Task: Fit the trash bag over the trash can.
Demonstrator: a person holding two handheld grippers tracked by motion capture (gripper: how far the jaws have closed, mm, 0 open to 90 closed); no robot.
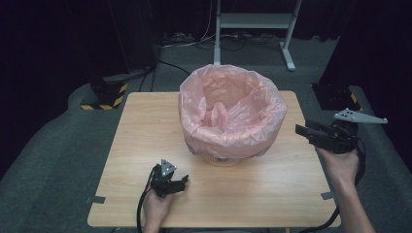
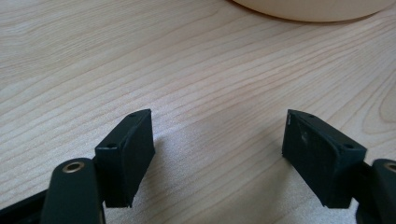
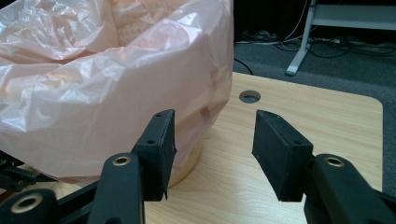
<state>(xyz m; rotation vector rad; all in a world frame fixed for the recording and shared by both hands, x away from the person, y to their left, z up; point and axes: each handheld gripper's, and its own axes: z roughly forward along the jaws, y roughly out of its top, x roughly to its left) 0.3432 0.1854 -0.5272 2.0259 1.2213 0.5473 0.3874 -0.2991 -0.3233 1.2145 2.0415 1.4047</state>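
A round basket lined with a pink plastic bag (image 1: 232, 114) stands at the middle of the wooden table (image 1: 145, 131). The bag's top is folded out over the rim. My left gripper (image 1: 184, 180) rests low on the table in front of the basket, left of its base. In the left gripper view its jaws (image 2: 219, 114) stand apart over bare wood, with the basket's pale base (image 2: 313, 9) beyond them. My right gripper (image 1: 299, 130) hovers at the table's right edge and points at the bag's side. Its jaws (image 3: 215, 114) are open and hold nothing, close to the pink bag (image 3: 93, 84).
A round cable hole (image 3: 250, 96) sits in the tabletop beyond the basket, seen from the right gripper. A white metal stand (image 1: 252, 22) and cables lie on the grey floor behind the table. A yellow-and-black striped base (image 1: 104, 94) is at the back left.
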